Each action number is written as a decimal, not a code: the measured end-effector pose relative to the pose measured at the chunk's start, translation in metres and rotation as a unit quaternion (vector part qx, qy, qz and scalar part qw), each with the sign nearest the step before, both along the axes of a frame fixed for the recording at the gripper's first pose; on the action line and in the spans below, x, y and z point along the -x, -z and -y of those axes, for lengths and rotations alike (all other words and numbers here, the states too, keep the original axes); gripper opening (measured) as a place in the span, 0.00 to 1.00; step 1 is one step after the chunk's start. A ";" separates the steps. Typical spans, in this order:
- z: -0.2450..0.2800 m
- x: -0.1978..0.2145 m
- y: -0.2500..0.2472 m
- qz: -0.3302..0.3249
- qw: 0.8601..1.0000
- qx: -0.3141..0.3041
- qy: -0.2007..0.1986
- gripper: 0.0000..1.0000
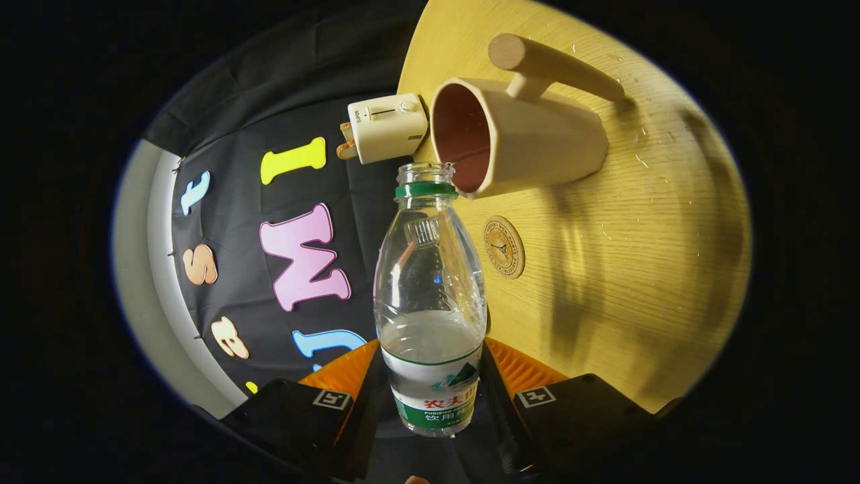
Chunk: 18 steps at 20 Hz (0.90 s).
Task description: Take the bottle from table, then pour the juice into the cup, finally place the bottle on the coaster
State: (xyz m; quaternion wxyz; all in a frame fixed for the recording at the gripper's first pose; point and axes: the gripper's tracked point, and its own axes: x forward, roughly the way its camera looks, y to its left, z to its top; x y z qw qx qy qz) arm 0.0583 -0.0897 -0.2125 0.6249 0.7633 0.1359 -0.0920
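Note:
A clear plastic bottle with a green neck ring and a white-green label sits between my fingers, with my gripper shut on its lower body. It holds clear liquid in its lower part and has no cap. The view is rolled, so the wooden table stands on edge. The bottle's open mouth is right at the rim of a beige cup with a long peg handle and a reddish inside. A small round coaster lies on the table beside the bottle's shoulder, below the cup.
A small cream toaster-like box stands at the table's edge next to the cup. The black cloth wall hangs beyond the table edge. Water droplets speckle the wood around the cup.

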 end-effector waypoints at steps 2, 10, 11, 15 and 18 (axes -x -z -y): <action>0.001 0.000 -0.001 -0.001 1.000 -0.006 0.002 0.74; 0.000 -0.002 -0.010 0.004 0.999 -0.031 0.010 0.74; 0.000 -0.003 -0.010 0.005 0.999 -0.035 0.012 0.74; 0.001 -0.007 -0.015 0.012 0.999 -0.049 0.020 0.74; 0.000 -0.008 -0.020 0.014 0.998 -0.063 0.020 0.74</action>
